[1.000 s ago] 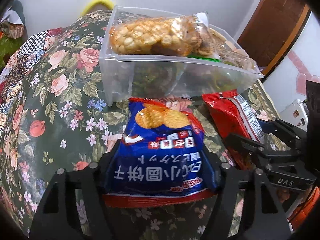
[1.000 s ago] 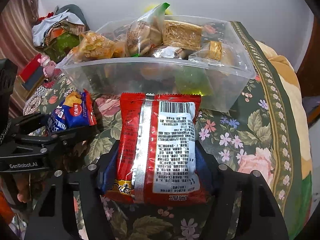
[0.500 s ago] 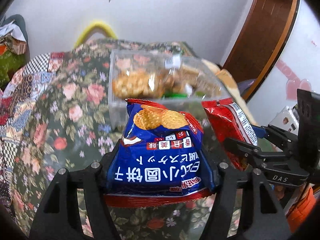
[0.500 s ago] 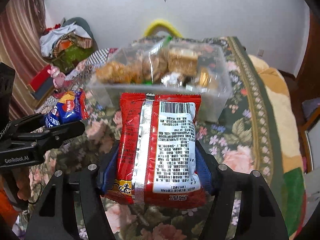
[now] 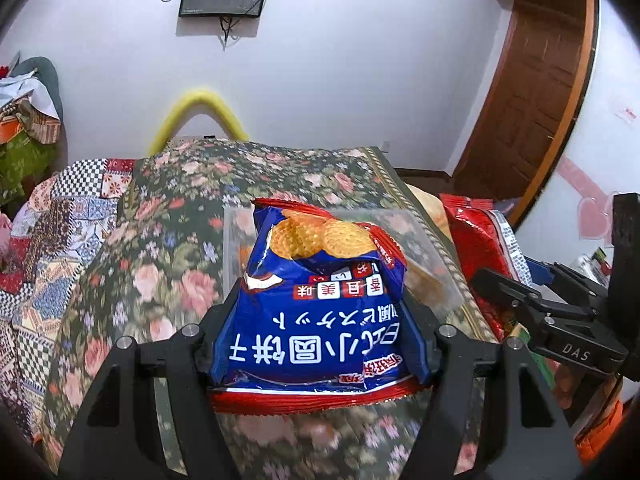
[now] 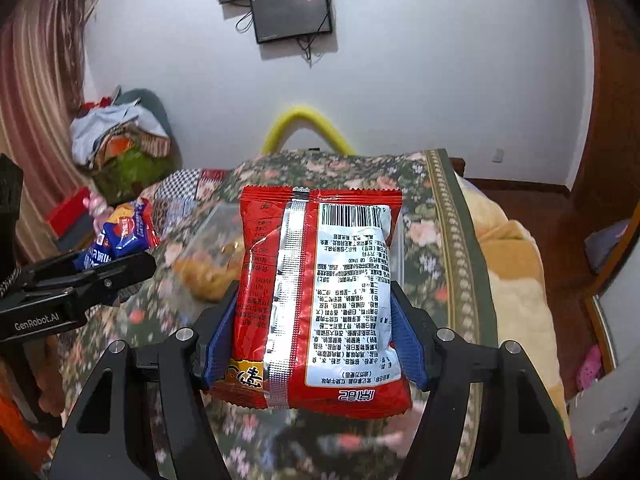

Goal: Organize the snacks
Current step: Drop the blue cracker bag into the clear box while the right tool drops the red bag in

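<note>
1. Left tongs [image 5: 320, 340] pinch a blue biscuit packet [image 5: 320, 304] by its sides, off the surface, in front of the clear plastic bin [image 5: 236, 248].
2. Right tongs [image 6: 316, 336] pinch a red snack packet [image 6: 320, 296], back side up, also in the air; bin shows at 10 o'clock of it, blurred.
3. Bin sits on a floral bedspread [image 5: 160, 264]; bagged biscuits inside it can just be made out.
4. Step, as judged: both packets picked and carried, not yet in the bin.
5. Next move calls for bringing each packet over the bin rim, lowering, then spreading the tongs; bin looks full, so packets may perch on top.
6. Writing: blue packet has large white Chinese/Japanese characters, upside down; red packet shows a barcode and fine print, unreadable. Tool bodies read "DAS" and "GenRobot.AI".
</note>
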`<state>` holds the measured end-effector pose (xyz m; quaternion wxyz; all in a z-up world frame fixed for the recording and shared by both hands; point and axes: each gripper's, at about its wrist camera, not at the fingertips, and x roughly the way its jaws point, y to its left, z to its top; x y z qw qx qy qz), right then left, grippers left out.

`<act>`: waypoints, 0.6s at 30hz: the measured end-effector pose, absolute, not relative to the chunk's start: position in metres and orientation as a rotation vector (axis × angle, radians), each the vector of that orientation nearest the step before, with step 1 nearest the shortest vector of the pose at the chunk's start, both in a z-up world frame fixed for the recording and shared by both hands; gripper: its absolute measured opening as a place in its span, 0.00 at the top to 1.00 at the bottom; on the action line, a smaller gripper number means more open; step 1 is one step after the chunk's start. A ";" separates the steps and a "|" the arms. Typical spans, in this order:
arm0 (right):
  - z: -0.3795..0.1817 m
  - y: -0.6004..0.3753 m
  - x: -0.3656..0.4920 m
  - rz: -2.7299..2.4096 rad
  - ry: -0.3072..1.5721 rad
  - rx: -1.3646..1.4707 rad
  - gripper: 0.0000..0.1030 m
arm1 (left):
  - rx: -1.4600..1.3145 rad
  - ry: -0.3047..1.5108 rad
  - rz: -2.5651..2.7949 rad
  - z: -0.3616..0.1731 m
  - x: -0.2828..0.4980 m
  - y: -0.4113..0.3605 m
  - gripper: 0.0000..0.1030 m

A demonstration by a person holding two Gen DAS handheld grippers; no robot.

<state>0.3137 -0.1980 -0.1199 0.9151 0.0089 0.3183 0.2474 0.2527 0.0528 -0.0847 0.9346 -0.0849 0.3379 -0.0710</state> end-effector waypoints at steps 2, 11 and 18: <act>-0.121 -0.194 0.321 0.502 0.657 0.018 0.37 | -0.166 0.699 -0.126 -0.087 0.270 0.054 0.35; -0.149 -0.170 0.354 0.481 0.726 -0.005 0.37 | -0.137 0.786 -0.093 -0.123 0.327 0.056 0.35; -0.164 -0.166 0.362 0.479 0.754 -0.032 0.37 | -0.129 0.840 -0.107 -0.142 0.351 0.052 0.35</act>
